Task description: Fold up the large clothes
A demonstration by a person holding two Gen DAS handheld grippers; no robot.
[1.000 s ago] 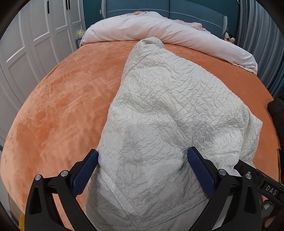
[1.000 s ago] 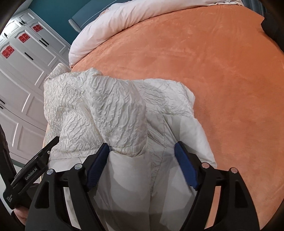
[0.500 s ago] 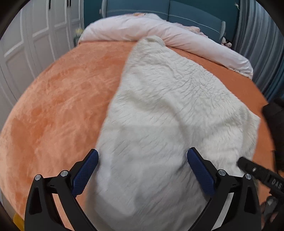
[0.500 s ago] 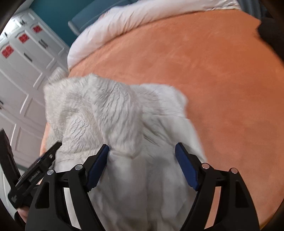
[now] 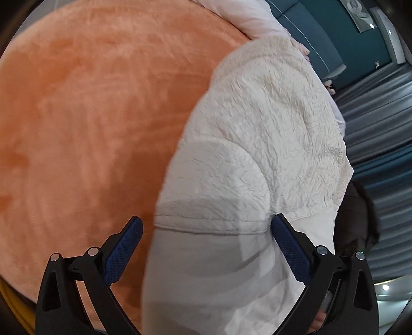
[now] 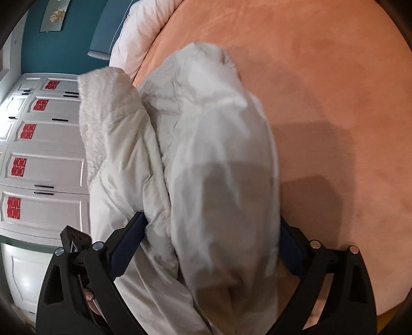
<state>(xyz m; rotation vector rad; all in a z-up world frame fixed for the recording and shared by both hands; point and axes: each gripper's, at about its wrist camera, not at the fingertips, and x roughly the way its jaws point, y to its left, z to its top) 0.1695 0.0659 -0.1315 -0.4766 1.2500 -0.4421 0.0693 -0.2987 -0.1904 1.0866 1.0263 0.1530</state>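
A large white crinkled padded coat [image 5: 260,144] hangs lifted over the orange bed cover [image 5: 90,116]. In the left wrist view my left gripper [image 5: 206,239] has its blue-padded jaws wide apart, with the coat's smooth hem lying between them. In the right wrist view the coat [image 6: 206,159] is bunched and draped over my right gripper [image 6: 211,247], whose jaws also stand wide apart around the fabric. The coat covers the inner faces of the pads, so the hold itself is hidden.
A pale pink duvet [image 5: 255,18] lies along the bed's far end by a teal headboard [image 5: 322,33]. White wardrobe doors with red stickers [image 6: 38,165] stand beside the bed. Grey curtains [image 5: 381,128] hang on the other side. The orange bed cover [image 6: 334,103] stretches wide.
Both grippers have risen and rolled, lifting the coat off the bed. The views have tilted, and the coat now hangs bunched instead of lying spread.
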